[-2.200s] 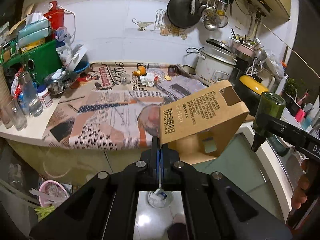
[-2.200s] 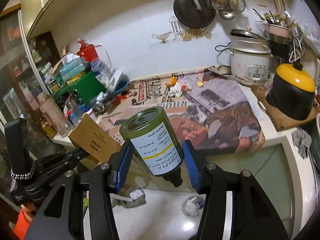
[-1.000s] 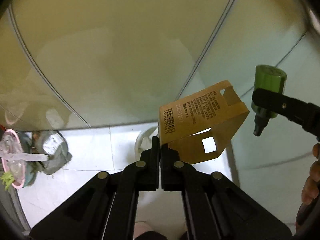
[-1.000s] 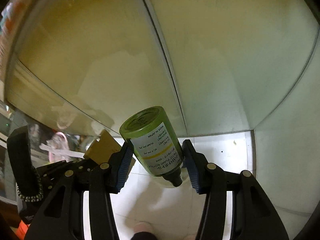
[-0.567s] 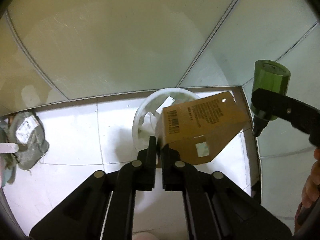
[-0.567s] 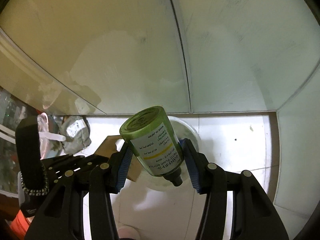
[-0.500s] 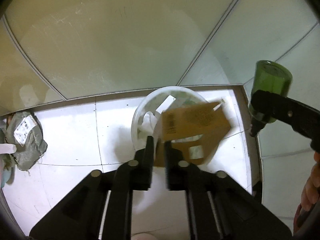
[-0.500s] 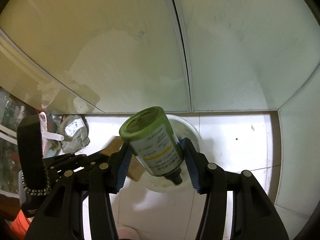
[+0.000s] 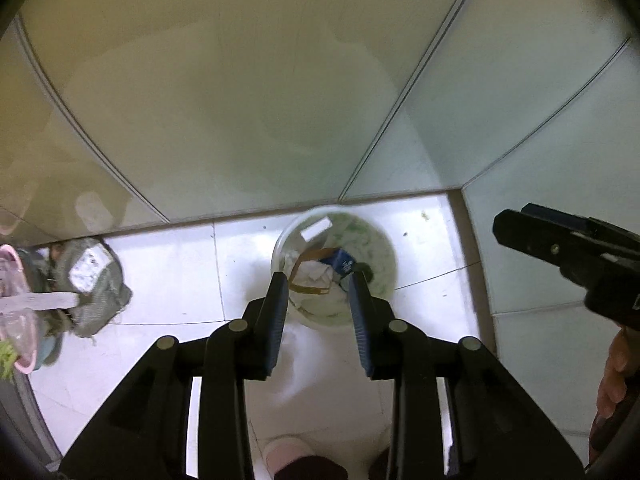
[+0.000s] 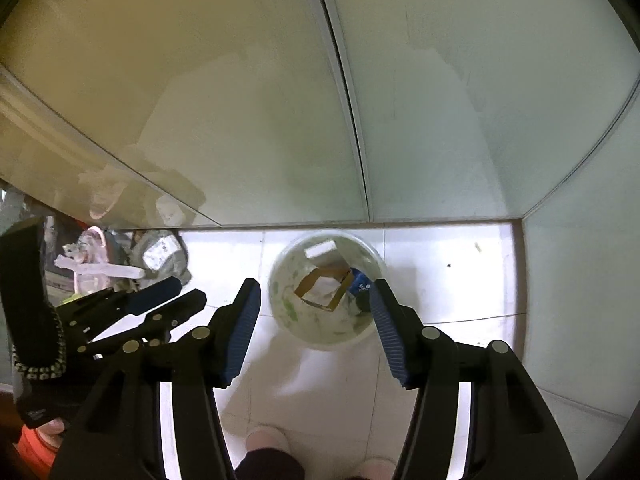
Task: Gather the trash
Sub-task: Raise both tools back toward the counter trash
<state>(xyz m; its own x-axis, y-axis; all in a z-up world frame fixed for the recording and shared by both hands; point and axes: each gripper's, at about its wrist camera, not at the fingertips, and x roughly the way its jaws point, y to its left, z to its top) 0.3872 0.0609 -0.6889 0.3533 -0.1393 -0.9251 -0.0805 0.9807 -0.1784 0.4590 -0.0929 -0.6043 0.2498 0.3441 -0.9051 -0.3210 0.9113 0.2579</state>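
Left tool [image 9: 319, 280] released, jaws apart with nothing between them; they've just been opening. Right tool [image 10: 315, 286] also released and empty, jaws just widened further too. Both point steeply down over the bin [image 10: 276, 280], which stands on the floor [image 9: 168, 276] against the cabinet base, near the inner corner where the panels meet.

Task things: carton [image 10: 325, 286] sits in the bin, open end up, flap edges showing. Bottle [image 10: 362, 302] is only a dark green bit at the carton's right, next to a blue wrapper [image 10: 360, 283], so I judge it's in the bin but mostly hidden. White scraps fill the rest.

Outward: grey bag [image 9: 94, 284] and a pink tub [image 9: 14, 320] on the floor at the left edge. Person's toes [image 10: 264, 438] show just behind the bin.

Risks, as judgement: carton looks propped high on loose scraps and could tip over the rim if a tool clips it on the way up. Bin is light plastic, so a knock from either tool or a foot could shove or topple it. The two tools are close together and may collide on the way out. More trash likely remains elsewhere, and the bin looks fairly full.
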